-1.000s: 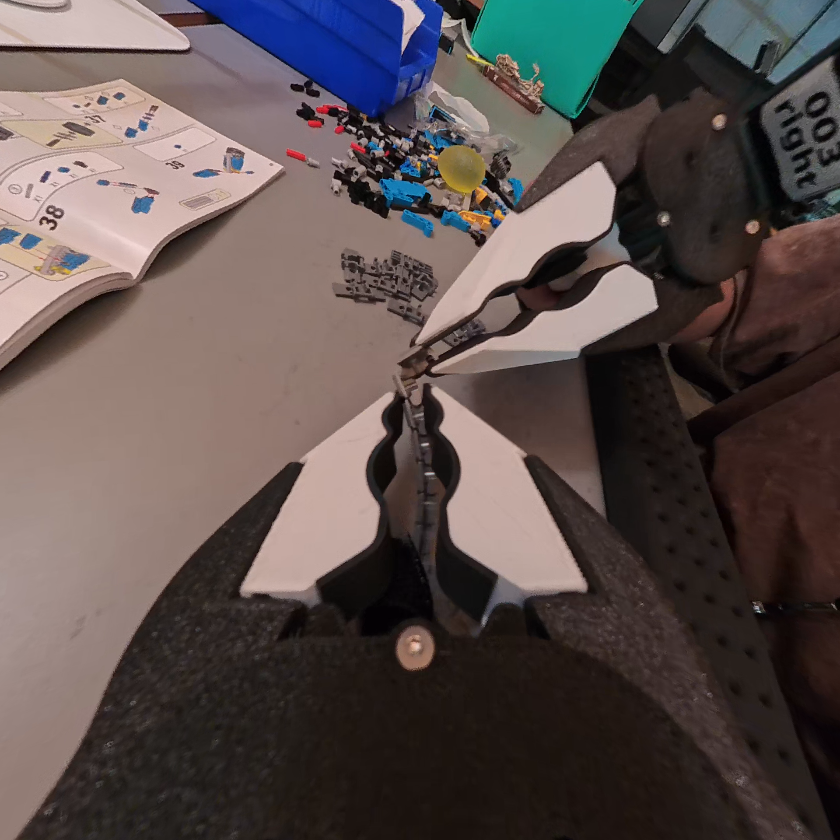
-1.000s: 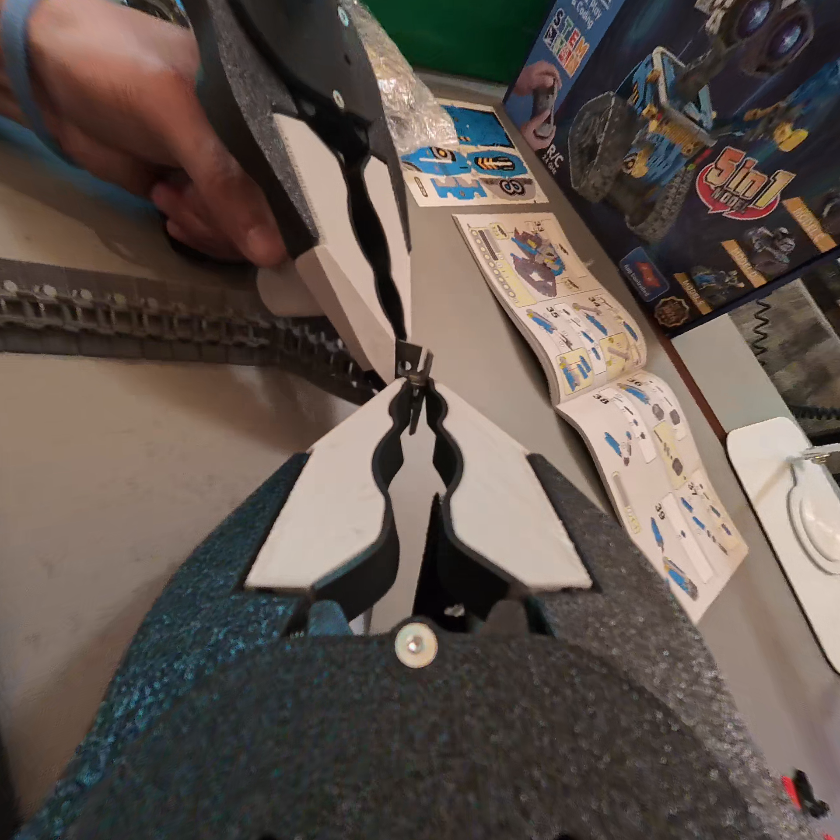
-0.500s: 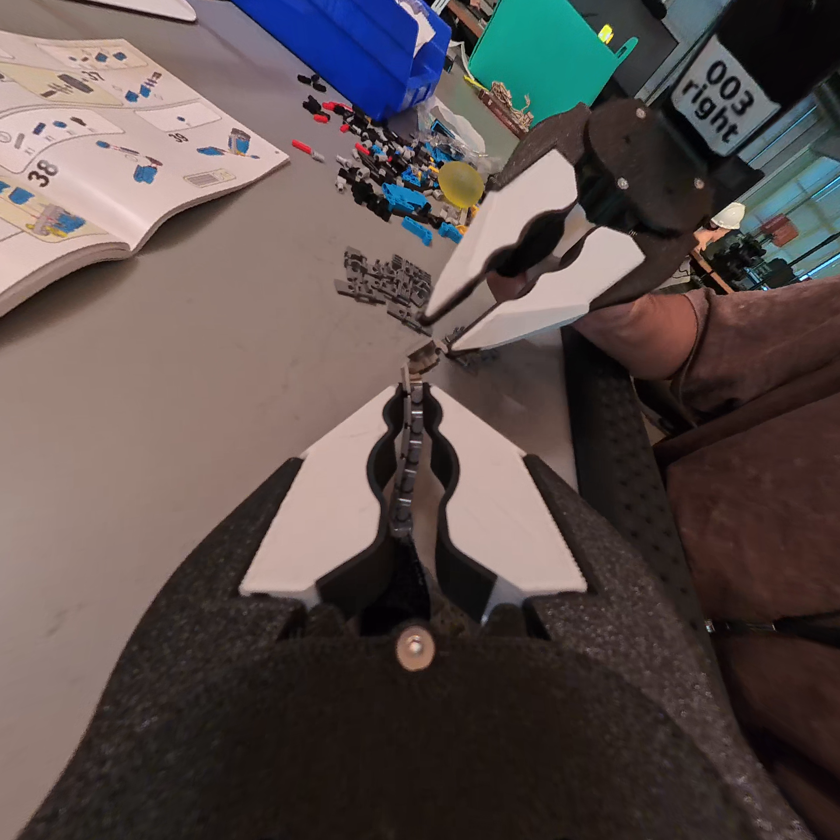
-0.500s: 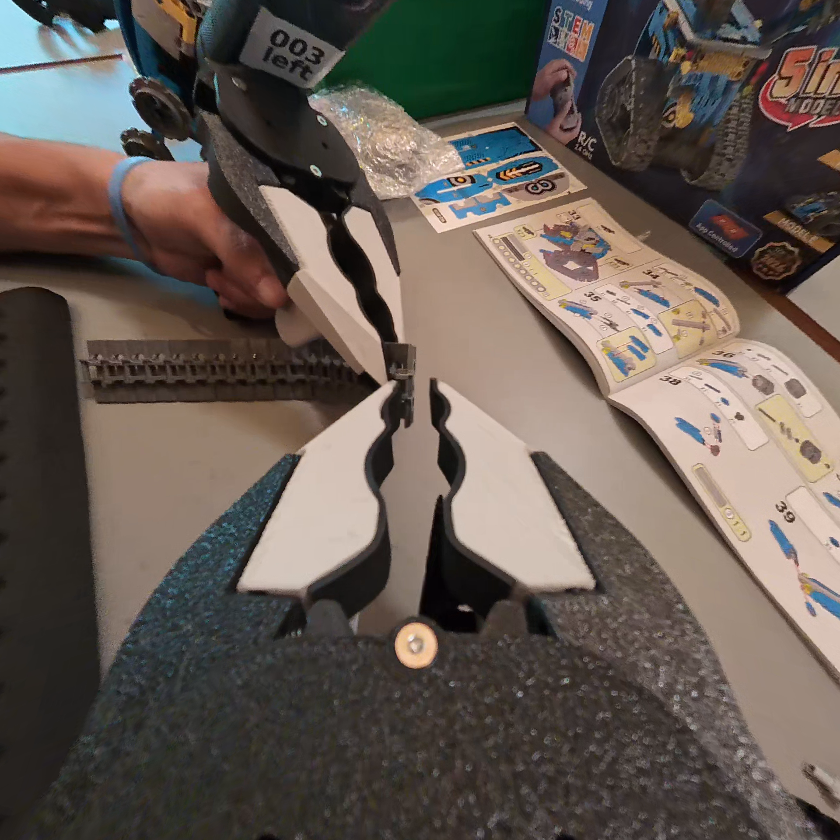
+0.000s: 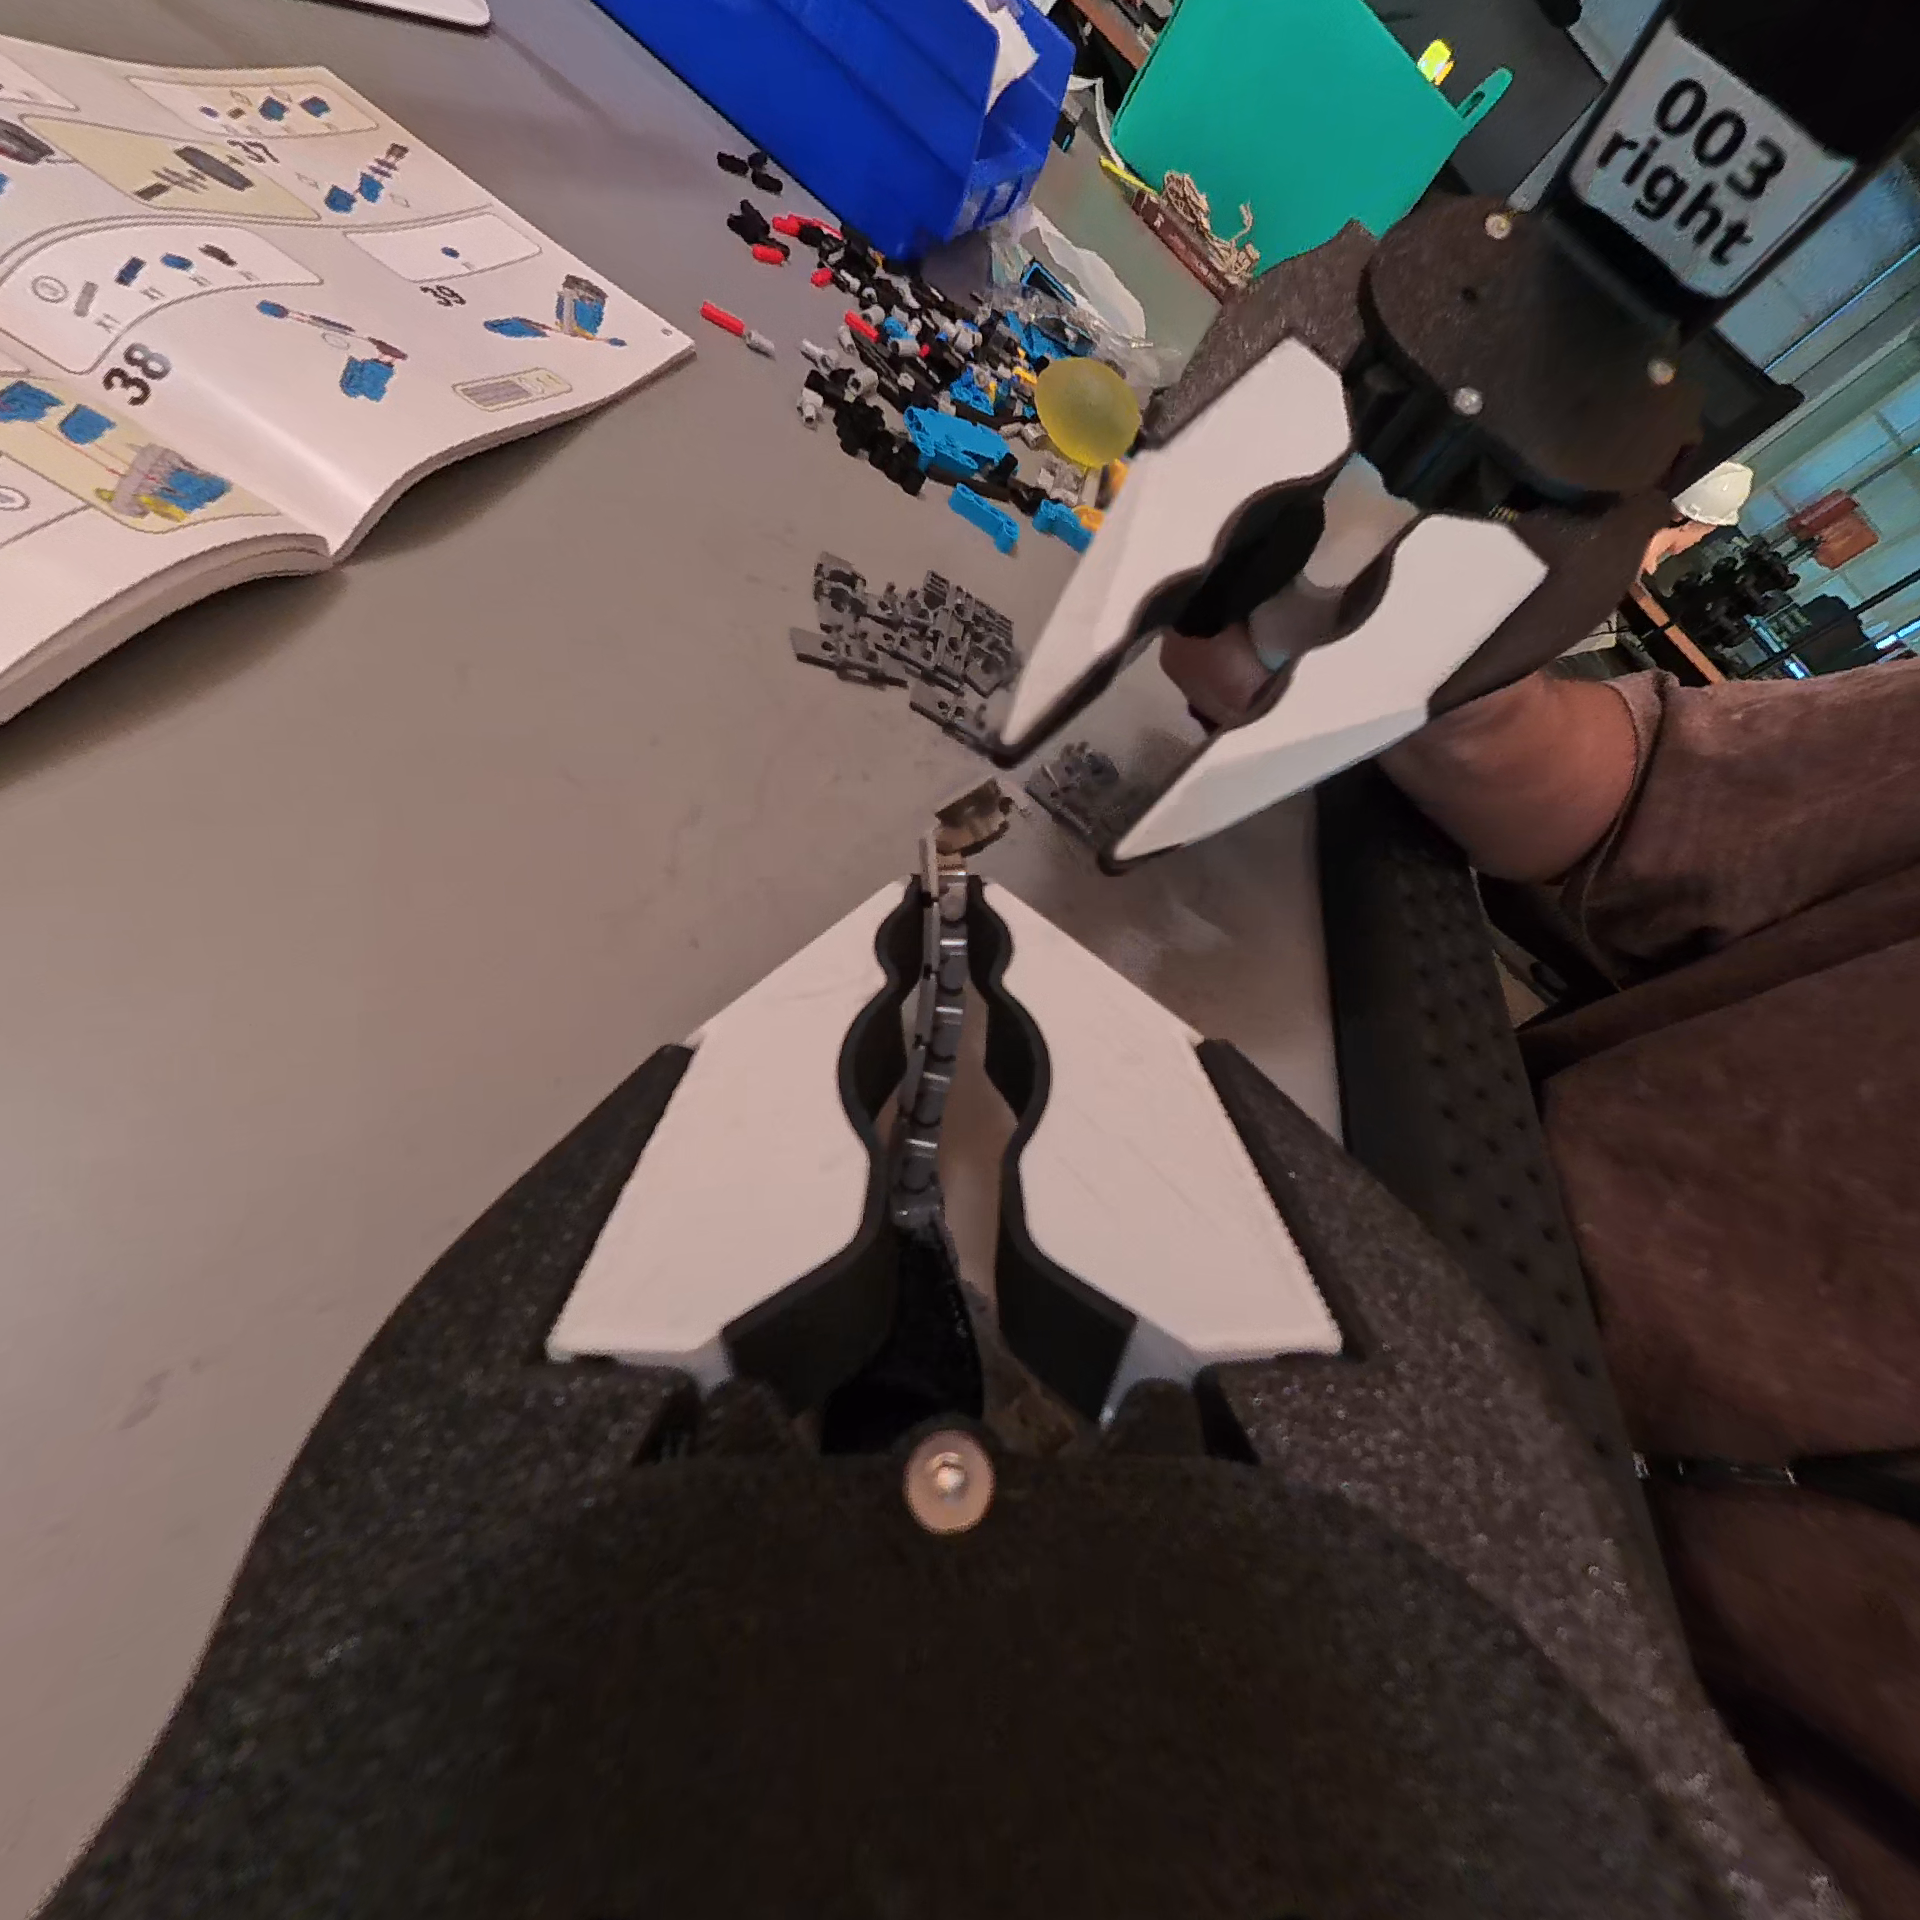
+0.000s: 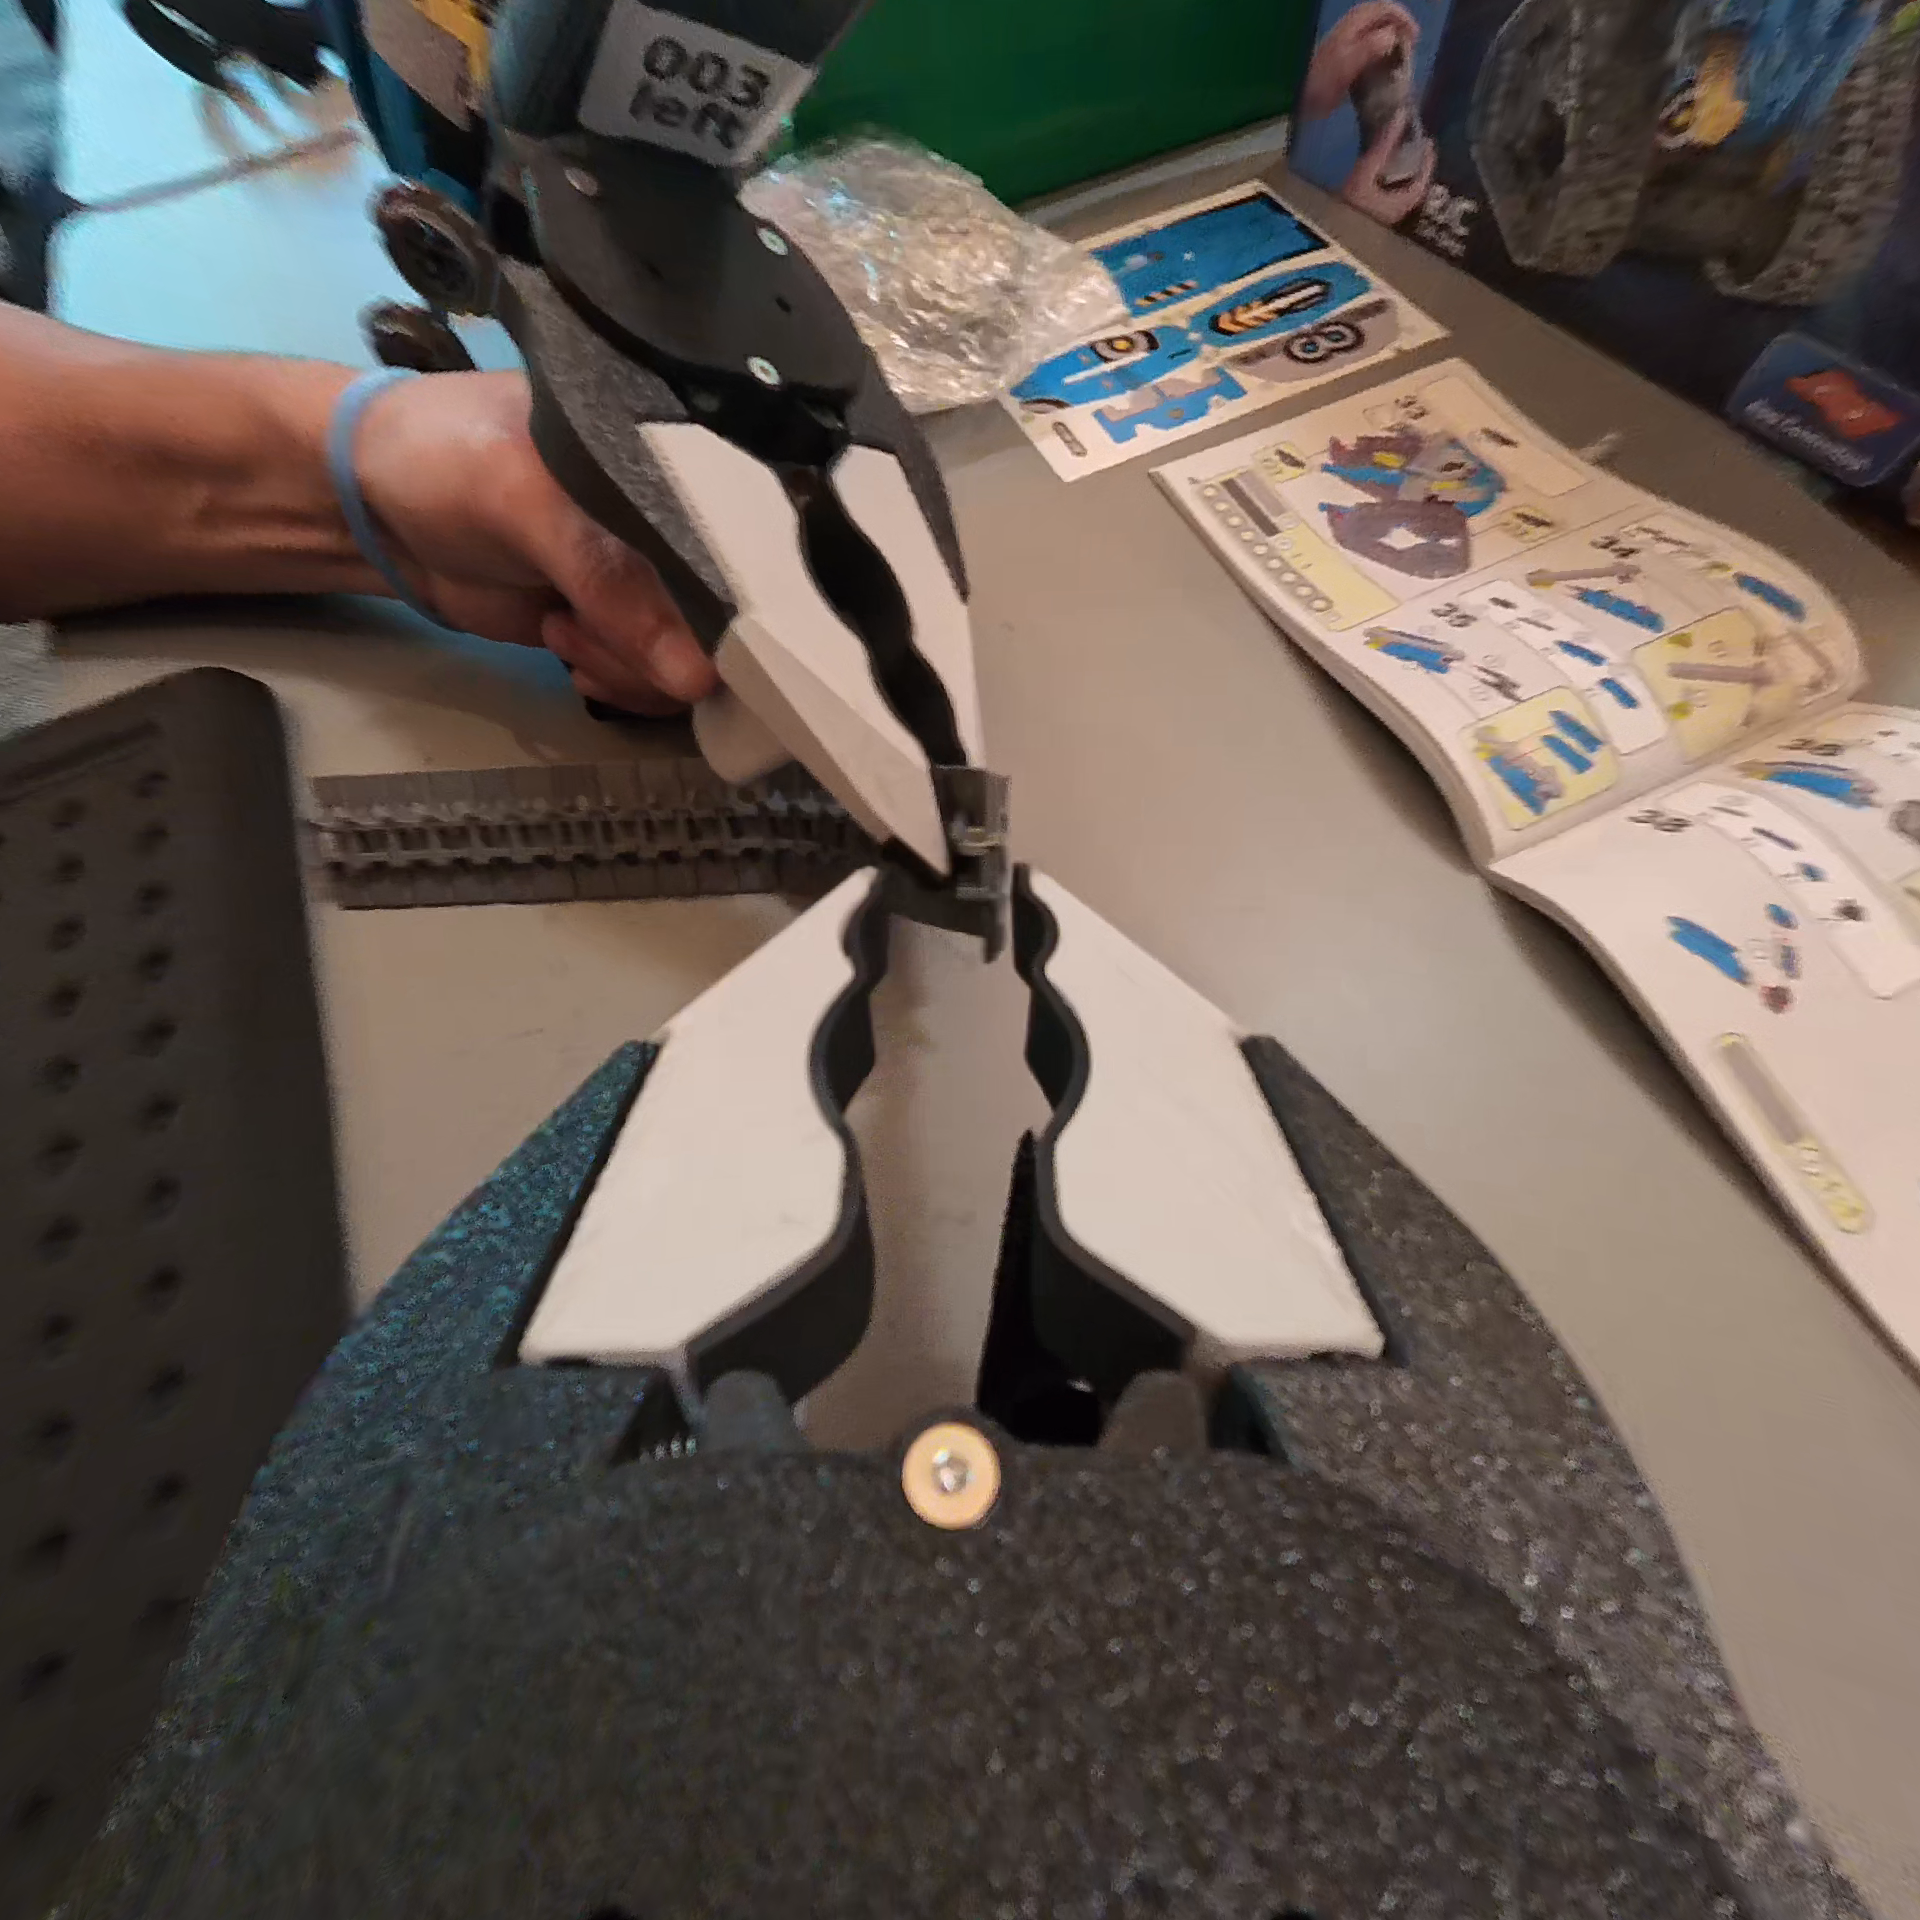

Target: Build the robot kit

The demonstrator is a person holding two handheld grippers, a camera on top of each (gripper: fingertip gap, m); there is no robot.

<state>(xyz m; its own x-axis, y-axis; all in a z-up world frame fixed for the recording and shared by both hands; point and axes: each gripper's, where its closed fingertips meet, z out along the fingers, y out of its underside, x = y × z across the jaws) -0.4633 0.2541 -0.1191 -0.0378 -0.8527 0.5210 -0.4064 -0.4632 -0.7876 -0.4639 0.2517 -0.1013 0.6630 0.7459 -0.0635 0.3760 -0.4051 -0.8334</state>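
My left gripper (image 5: pixel 945 894) is shut on a grey linked track strip (image 5: pixel 935 1049) that runs up between its fingers. The strip's end link (image 5: pixel 971 816) sticks out past the tips, tilted right. My right gripper (image 5: pixel 1060 805) is open, with its tips just beyond that link and not touching it. In the right wrist view my right gripper (image 6: pixel 948 883) is open, with the end link (image 6: pixel 982 831) just ahead of its tips. The left gripper (image 6: pixel 951 842) pinches the link from above. The rest of the track (image 6: pixel 582 831) lies flat on the grey table to the left.
An open instruction booklet (image 5: pixel 260 343) (image 6: pixel 1558 675) lies on the table. A pile of small parts (image 5: pixel 935 384), a yellow ball (image 5: pixel 1086 410) and loose grey links (image 5: pixel 914 634) sit behind. There is a blue bin (image 5: pixel 883 114), a black perforated mat (image 6: pixel 135 1039), a sticker sheet (image 6: pixel 1216 322) and a crumpled bag (image 6: pixel 914 260). Less than 4 cm separates the two grippers' tips.
My right gripper was shut on the end link; it has opened and drawn back a little. My left gripper keeps its hold on the track.
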